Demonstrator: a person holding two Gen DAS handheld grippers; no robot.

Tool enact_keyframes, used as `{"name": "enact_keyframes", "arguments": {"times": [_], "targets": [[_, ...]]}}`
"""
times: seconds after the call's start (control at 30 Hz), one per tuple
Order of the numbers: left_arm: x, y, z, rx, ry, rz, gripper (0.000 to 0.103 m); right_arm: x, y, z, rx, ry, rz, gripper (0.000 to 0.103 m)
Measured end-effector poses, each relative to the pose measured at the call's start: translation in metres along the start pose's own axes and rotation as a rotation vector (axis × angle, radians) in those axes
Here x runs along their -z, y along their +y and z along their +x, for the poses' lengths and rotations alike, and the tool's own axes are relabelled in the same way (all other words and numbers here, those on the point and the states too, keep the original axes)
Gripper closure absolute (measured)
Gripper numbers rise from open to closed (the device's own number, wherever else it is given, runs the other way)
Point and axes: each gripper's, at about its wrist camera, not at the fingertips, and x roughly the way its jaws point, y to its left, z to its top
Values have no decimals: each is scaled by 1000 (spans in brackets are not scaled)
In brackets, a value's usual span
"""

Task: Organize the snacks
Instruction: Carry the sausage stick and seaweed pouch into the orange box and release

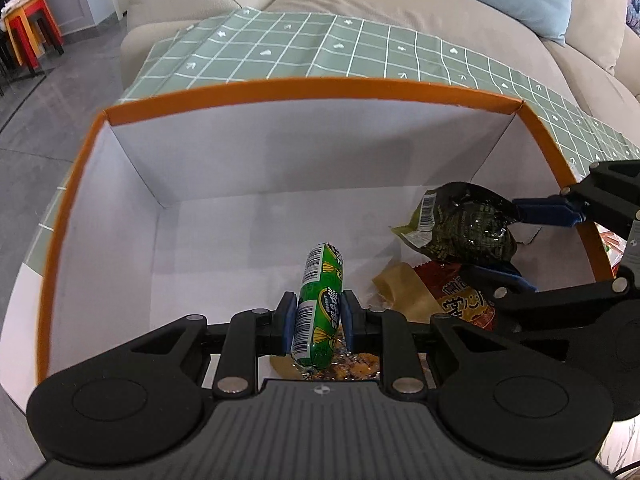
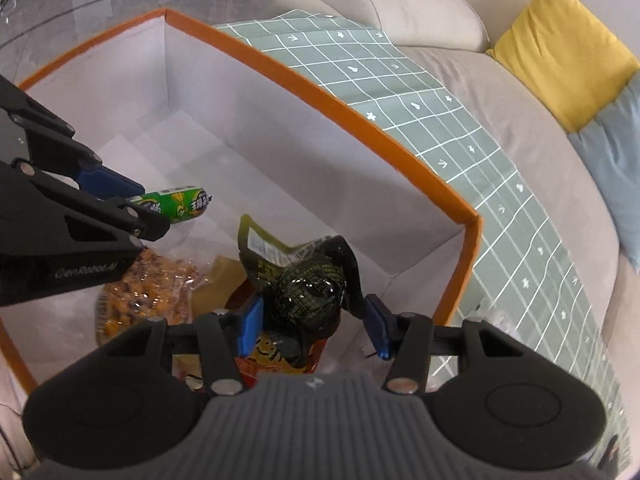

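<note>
Left claw point(image 1: 319, 317) clenched on green sausage point(image 1: 319, 300). Right claw point(image 2: 316, 326) released, dark packet point(image 2: 310, 294) between its fingers, over orange-rimmed box point(image 2: 320, 88).

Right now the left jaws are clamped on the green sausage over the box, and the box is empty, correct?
Not empty. The box already holds snack packets, as the right wrist view shows. The left gripper does clamp the green sausage over it.

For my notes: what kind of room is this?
Probably a home living room: a beige fabric sofa with a yellow cushion, grey tiled floor, stacked coloured stools.
</note>
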Motion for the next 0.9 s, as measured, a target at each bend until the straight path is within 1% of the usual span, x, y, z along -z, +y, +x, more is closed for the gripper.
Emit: {"name": "enact_keyframes", "arguments": {"times": [0.27,0.43,0.47,0.57,0.7,0.9], "targets": [[-3,-1,10,-3,45,-10,77,1,4,3,12,-6,-36,47],[-5,0,15,-28,87,-14,77,0,5,3,9,3,-34,46],[-5,0,16,-32,94,-15,77,0,6,2,8,2,-32,44],[-6,-3,18,-45,101,-6,77,0,5,0,1,-2,-30,43],[-6,-6,20,-69,108,14,77,0,5,-5,10,-17,-33,34],[-6,-10,22,-91,115,31,77,5,4,-15,8,-38,-37,32]]}}
